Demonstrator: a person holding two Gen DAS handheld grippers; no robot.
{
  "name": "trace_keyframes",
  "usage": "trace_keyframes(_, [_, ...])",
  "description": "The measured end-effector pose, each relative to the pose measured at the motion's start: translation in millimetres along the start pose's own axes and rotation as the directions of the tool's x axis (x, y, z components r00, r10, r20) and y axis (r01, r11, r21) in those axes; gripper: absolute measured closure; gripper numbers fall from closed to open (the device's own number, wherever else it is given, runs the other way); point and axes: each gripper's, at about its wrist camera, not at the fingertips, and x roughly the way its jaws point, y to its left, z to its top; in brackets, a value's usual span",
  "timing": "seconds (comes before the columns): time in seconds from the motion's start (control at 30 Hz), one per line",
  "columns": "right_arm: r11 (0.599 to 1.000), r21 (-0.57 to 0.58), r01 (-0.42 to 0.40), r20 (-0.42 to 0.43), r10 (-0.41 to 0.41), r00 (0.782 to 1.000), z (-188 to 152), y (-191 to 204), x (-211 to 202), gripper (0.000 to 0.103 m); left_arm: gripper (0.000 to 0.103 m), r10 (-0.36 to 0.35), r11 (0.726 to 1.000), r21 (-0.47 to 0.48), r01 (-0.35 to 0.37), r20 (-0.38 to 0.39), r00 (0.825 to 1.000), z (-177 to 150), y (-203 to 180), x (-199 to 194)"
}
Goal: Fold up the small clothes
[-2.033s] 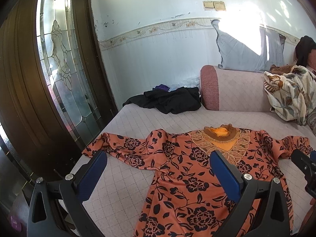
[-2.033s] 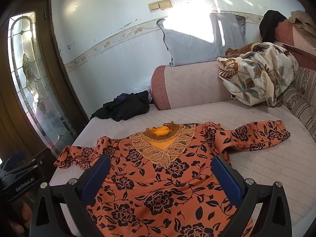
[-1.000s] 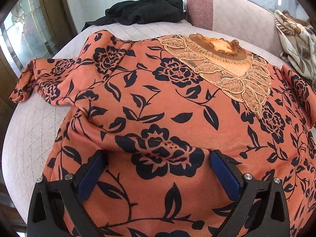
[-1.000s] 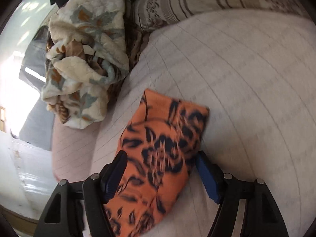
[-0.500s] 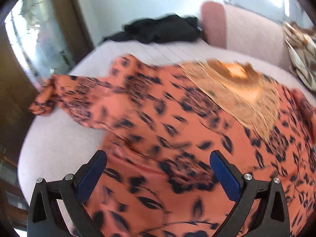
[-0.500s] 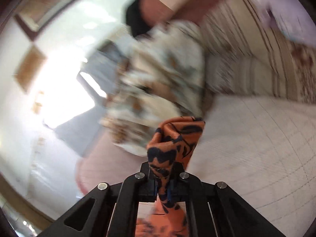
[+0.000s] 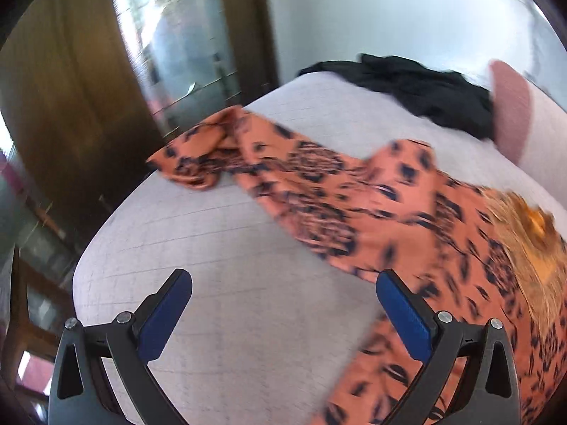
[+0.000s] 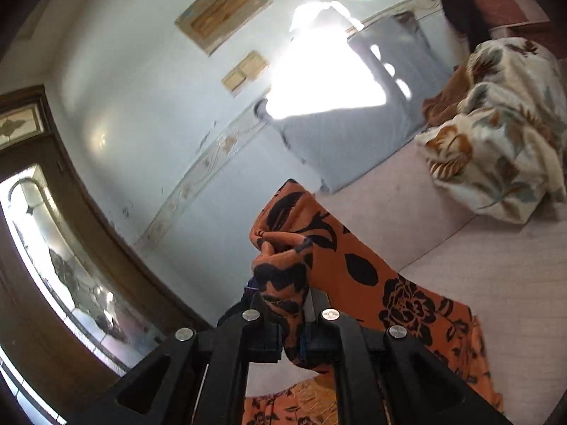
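My right gripper [image 8: 292,313] is clamped on the orange, black-flowered blouse's [image 7: 407,212] bunched sleeve [image 8: 283,265]; my left gripper [image 7: 283,313] gapes wide, empty

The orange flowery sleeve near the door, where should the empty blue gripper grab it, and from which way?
Best at the bunched cuff end of the orange top, I think. It lies crumpled near the sofa edge, so there is a thick fold to pinch. The left gripper stands open over bare cushion and could come down from above, jaws across the sleeve.

Black tool [image 7: 283,311], blue pads [image 7: 404,318], silver screws [image 8: 329,314]
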Motion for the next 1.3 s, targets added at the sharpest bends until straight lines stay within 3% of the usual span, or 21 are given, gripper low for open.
trace_keyframes(0.17, [0.998, -0.05, 0.049, -0.233, -0.059, 0.971, -87.2, 22.8, 78.6, 0.092, 0.0, 0.019, 0.995, -0.093, -0.025, -0.061, 0.998, 10.7, 32.5, 19.3])
trace_keyframes(0.23, [0.994, -0.085, 0.073, -0.334, -0.098, 0.938, -124.3, 17.0, 113.8, 0.065, 0.0, 0.011, 0.99, -0.138, -0.02, -0.071, 0.997, 16.1, 43.7, 23.8])
trace_keyframes(0.27, [0.995, -0.078, 0.068, -0.382, -0.093, 0.919, -141.3, 11.5, 127.8, 0.029, 0.0, 0.011, 0.988, -0.154, -0.021, -0.07, 0.997, 17.7, 48.3, 24.5])
trace_keyframes(0.3, [0.998, -0.038, 0.051, -0.422, -0.063, 0.904, -161.3, 3.8, 140.0, 0.013, 0.0, 0.015, 0.985, -0.172, -0.027, -0.069, 0.998, 20.4, 53.7, 25.6])
trace_keyframes(0.33, [0.999, -0.003, 0.039, -0.442, -0.036, 0.896, -175.1, -0.8, 147.9, 0.013, 0.0, 0.023, 0.981, -0.188, -0.036, -0.069, 0.997, 23.4, 59.1, 27.7])
trace_keyframes(0.43, [0.997, 0.072, 0.025, -0.536, 0.018, 0.844, -203.9, -6.7, 168.8, 0.013, 0.0, 0.03, 0.969, -0.241, -0.051, -0.087, 0.996, 29.2, 73.9, 34.0])
trace_keyframes(0.5, [0.999, 0.04, 0.026, -0.506, -0.002, 0.863, -206.4, -8.6, 166.7, 0.013, 0.0, 0.029, 0.957, -0.284, -0.056, -0.096, 0.995, 31.0, 85.3, 36.0])
trace_keyframes(0.57, [0.996, -0.061, 0.066, -0.478, -0.087, 0.874, -211.2, -7.6, 160.7, 0.019, 0.0, 0.035, 0.942, -0.329, -0.065, -0.096, 0.995, 31.8, 97.9, 35.0])
trace_keyframes(0.6, [0.991, -0.104, 0.086, -0.474, -0.125, 0.872, -215.1, -5.6, 162.7, 0.035, 0.0, 0.041, 0.933, -0.351, -0.073, -0.096, 0.995, 32.5, 105.6, 35.3])
trace_keyframes(0.63, [0.985, -0.14, 0.102, -0.481, -0.157, 0.862, -220.8, -7.9, 169.1, 0.041, 0.0, 0.052, 0.924, -0.373, -0.085, -0.098, 0.994, 33.0, 114.2, 36.2])
trace_keyframes(0.67, [0.979, -0.161, 0.122, -0.504, -0.188, 0.843, -228.8, -9.0, 177.5, 0.044, 0.0, 0.065, 0.916, -0.389, -0.1, -0.103, 0.993, 32.8, 121.4, 37.6])
trace_keyframes(0.7, [0.971, -0.18, 0.155, -0.561, -0.231, 0.795, -241.2, -21.6, 191.5, 0.045, 0.0, 0.08, 0.905, -0.408, -0.121, -0.115, 0.99, 32.4, 130.2, 40.5])
trace_keyframes(0.73, [0.961, -0.2, 0.193, -0.626, -0.277, 0.729, -250.7, -30.6, 206.0, 0.047, 0.0, 0.091, 0.89, -0.434, -0.142, -0.136, 0.986, 31.3, 141.5, 45.0])
trace_keyframes(0.77, [0.95, -0.232, 0.207, -0.623, -0.309, 0.719, -256.2, -34.5, 209.3, 0.057, 0.0, 0.093, 0.876, -0.457, -0.155, -0.156, 0.983, 30.2, 151.8, 49.4])
trace_keyframes(0.8, [0.941, -0.272, 0.201, -0.583, -0.327, 0.744, -253.1, -27.4, 204.8, 0.058, 0.0, 0.093, 0.857, -0.487, -0.169, -0.177, 0.98, 28.2, 164.1, 53.8])
trace_keyframes(0.83, [0.939, -0.288, 0.187, -0.581, -0.327, 0.745, -251.3, -19.8, 203.2, 0.058, 0.0, 0.096, 0.839, -0.513, -0.182, -0.189, 0.977, 26.5, 174.1, 56.0])
trace_keyframes(0.93, [0.949, -0.298, 0.101, -0.575, -0.263, 0.774, -248.5, 18.4, 199.4, 0.054, 0.0, 0.133, 0.77, -0.595, -0.232, -0.205, 0.97, 18.5, 207.9, 53.2])
trace_keyframes(1.0, [0.934, -0.357, 0.019, -0.576, -0.236, 0.783, -255.5, 60.0, 201.5, 0.033, 0.0, 0.151, 0.72, -0.647, -0.25, -0.205, 0.967, 12.8, 226.1, 48.8])
trace_keyframes(1.07, [0.913, -0.396, -0.096, -0.597, -0.176, 0.782, -270.7, 102.9, 204.3, 0.028, 0.0, 0.164, 0.672, -0.693, -0.26, -0.203, 0.965, 8.4, 242.0, 45.8])
trace_keyframes(1.13, [0.884, -0.422, -0.203, -0.637, -0.13, 0.76, -292.9, 144.1, 210.5, 0.028, 0.0, 0.183, 0.626, -0.729, -0.278, -0.209, 0.961, 3.7, 258.9, 40.7])
trace_keyframes(1.3, [0.817, -0.4, -0.416, -0.754, -0.036, 0.655, -361.6, 228.6, 223.5, 0.028, 0.0, 0.215, 0.529, -0.795, -0.298, -0.214, 0.953, -5.6, 291.7, 33.2])
